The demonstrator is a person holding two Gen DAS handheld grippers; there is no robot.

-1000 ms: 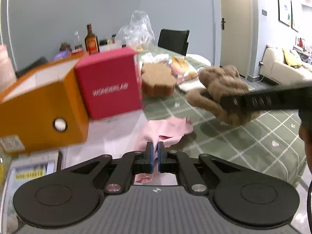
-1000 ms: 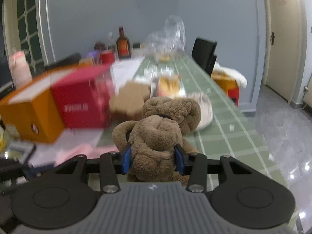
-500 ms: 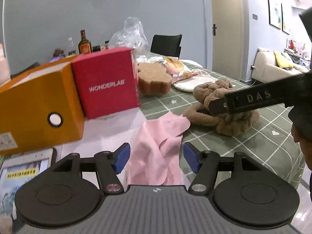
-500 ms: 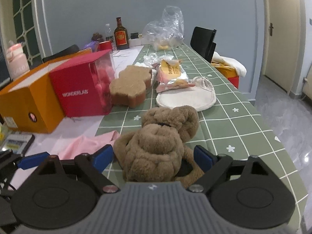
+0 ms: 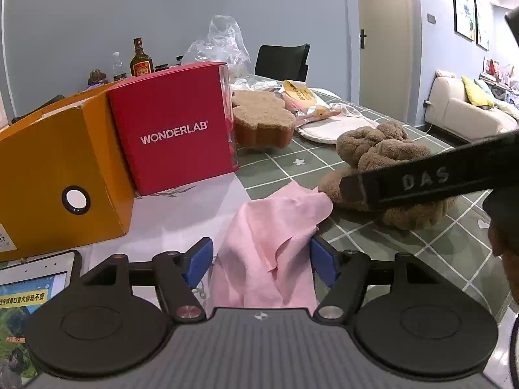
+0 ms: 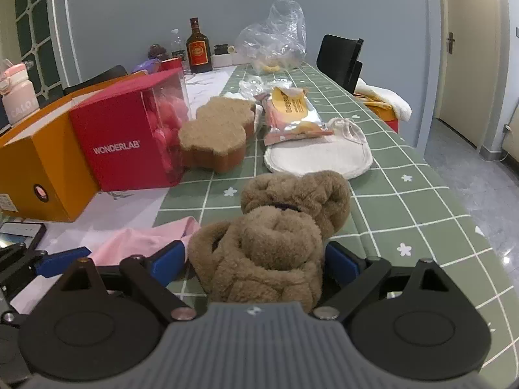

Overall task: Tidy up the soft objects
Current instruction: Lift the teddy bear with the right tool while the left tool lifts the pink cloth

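A brown plush toy (image 6: 272, 230) lies on the green checked tablecloth (image 6: 405, 201), between the open blue fingers of my right gripper (image 6: 256, 259); it also shows in the left wrist view (image 5: 386, 159). A crumpled pink cloth (image 5: 275, 230) lies on the table between the open fingers of my left gripper (image 5: 262, 259); its edge shows in the right wrist view (image 6: 142, 240). The right gripper's black finger (image 5: 431, 178) crosses in front of the toy in the left wrist view. Neither gripper holds anything.
A red WONDERLAB box (image 5: 175, 126) and an orange box (image 5: 55, 168) stand at the left. A brown bear-shaped cushion (image 6: 217, 136), a snack packet (image 6: 292, 110) and a white pad (image 6: 318, 159) lie behind. A phone (image 6: 19, 233), bottles and a plastic bag (image 6: 275, 35) are also on the table.
Both grippers opened: the right let the plush toy down onto the tablecloth, the left released the pink cloth. In the last half second little moved.
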